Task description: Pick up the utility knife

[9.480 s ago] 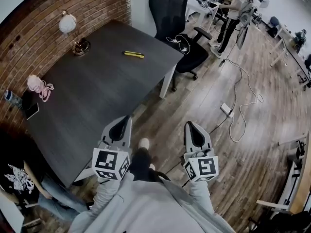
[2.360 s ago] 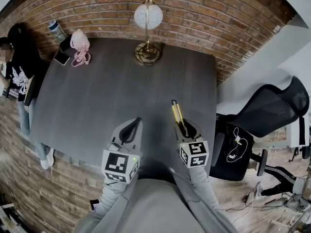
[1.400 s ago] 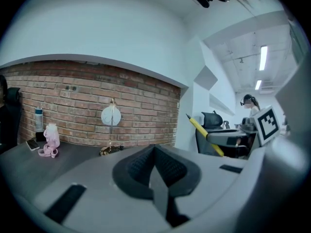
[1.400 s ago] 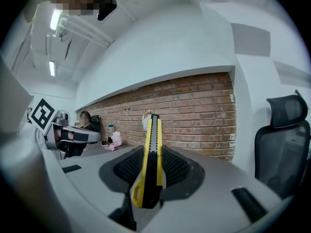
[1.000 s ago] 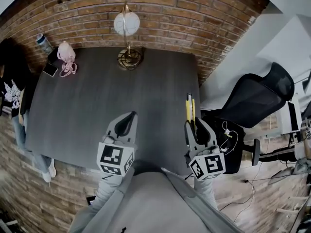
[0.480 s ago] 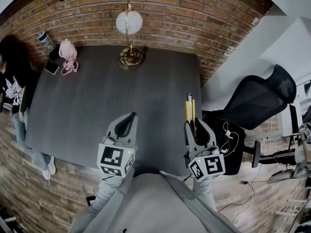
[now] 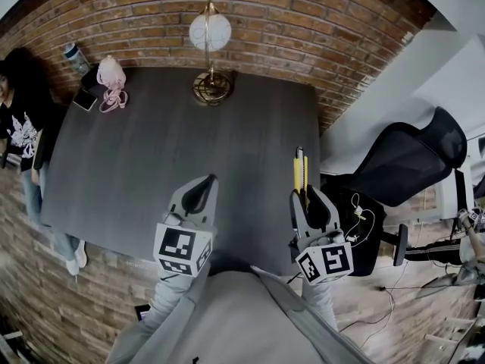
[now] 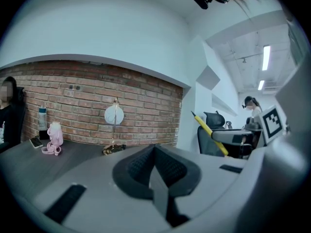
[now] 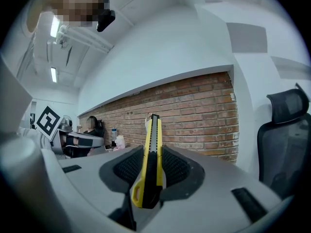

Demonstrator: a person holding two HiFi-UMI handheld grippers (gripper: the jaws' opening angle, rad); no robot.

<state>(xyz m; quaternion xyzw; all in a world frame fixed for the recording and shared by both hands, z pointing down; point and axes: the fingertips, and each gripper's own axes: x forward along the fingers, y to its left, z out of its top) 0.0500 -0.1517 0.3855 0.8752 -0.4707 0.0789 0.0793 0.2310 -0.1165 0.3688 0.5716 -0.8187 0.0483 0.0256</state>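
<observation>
right gripper view: right gripper (image 9: pixel 151 160) jaws clamped on the yellow utility knife (image 9: pixel 154 130); left gripper (image 8: pixel 155 154) jaws together, empty

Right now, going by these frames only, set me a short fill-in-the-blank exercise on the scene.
1. The right gripper is shut on a black and ____ knife.
2. The left gripper is ____, with nothing in it.
3. The lamp stands on the table by the ____ wall.

Missing words: yellow; shut; brick.
</observation>
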